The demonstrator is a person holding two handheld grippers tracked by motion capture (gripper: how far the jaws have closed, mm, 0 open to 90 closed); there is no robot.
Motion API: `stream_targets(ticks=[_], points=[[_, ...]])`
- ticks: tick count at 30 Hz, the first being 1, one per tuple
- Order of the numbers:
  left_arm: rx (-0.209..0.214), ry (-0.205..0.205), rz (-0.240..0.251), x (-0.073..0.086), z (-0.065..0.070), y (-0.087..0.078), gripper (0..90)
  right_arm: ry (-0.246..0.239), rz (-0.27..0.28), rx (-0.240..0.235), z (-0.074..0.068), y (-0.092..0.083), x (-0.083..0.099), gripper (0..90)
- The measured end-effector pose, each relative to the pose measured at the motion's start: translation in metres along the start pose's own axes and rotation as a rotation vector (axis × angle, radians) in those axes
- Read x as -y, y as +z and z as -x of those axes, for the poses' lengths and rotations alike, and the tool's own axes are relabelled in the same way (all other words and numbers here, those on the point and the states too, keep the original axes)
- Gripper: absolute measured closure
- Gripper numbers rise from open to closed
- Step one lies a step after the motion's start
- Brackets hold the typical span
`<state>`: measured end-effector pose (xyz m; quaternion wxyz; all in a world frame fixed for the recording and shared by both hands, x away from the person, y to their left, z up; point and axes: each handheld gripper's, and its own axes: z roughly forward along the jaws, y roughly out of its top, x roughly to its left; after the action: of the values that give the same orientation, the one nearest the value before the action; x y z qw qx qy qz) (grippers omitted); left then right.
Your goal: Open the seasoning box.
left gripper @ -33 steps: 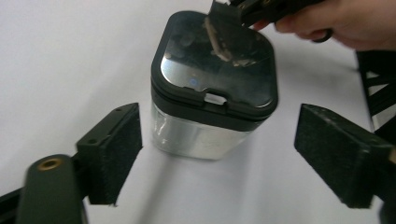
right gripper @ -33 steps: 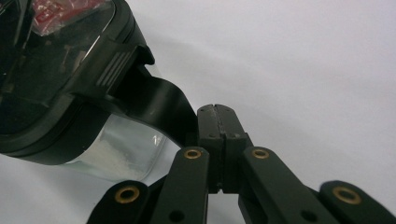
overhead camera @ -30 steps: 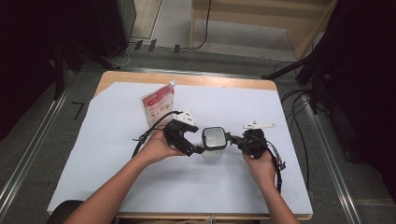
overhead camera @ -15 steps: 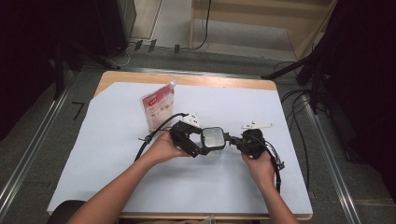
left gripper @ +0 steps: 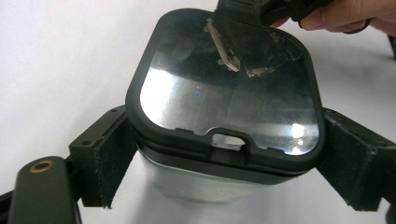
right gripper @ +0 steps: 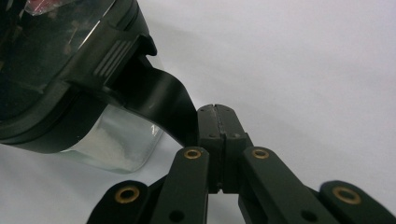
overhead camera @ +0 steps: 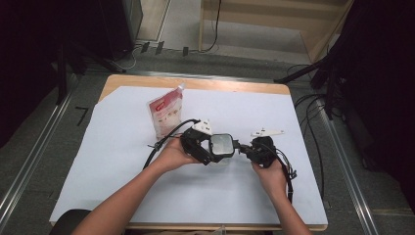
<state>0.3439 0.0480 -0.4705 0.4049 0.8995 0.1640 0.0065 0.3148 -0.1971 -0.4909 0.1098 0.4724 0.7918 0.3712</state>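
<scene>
Holding steady at the middle of the white-covered table [overhead camera: 122,161], I have my left gripper [overhead camera: 211,152] clamped across the clear square container with the black-rimmed glossy lid [overhead camera: 221,145]; in the left gripper view its two padded jaws press the container's [left gripper: 224,107] opposite sides just under the lid rim; the container leans up off the white sheet. On the other side, my right gripper [overhead camera: 242,147] is clenched, pads together, with the lid's black side flap [right gripper: 161,100] lying against the left side of its tip [right gripper: 215,114]; I cannot tell whether the flap is pinched. The container sits between the two grippers, nearer the table's front edge than its back. Farther off, toward the back left corner, a red-and-white spouted pouch [overhead camera: 165,113] lies flat, well apart from the container; a black cable [overhead camera: 166,139] trails past it.
</scene>
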Motion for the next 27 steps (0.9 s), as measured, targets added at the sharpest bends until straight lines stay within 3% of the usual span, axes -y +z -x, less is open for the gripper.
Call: stream_targets(ticks=[3,17,27], points=[[-0.01,0.024,-0.002,-0.001,0.001,-0.001,14.8,-0.002,0.0,-0.002,0.0,0.0,0.0,90.0],[-0.002,0.033,0.002,-0.005,0.001,-0.009,15.5,-0.014,-0.01,-0.007,-0.002,-0.001,0.0,90.0],[-0.001,0.049,-0.027,-0.009,0.002,-0.012,15.8,-0.006,-0.012,-0.023,-0.004,-0.001,0.0,90.0]])
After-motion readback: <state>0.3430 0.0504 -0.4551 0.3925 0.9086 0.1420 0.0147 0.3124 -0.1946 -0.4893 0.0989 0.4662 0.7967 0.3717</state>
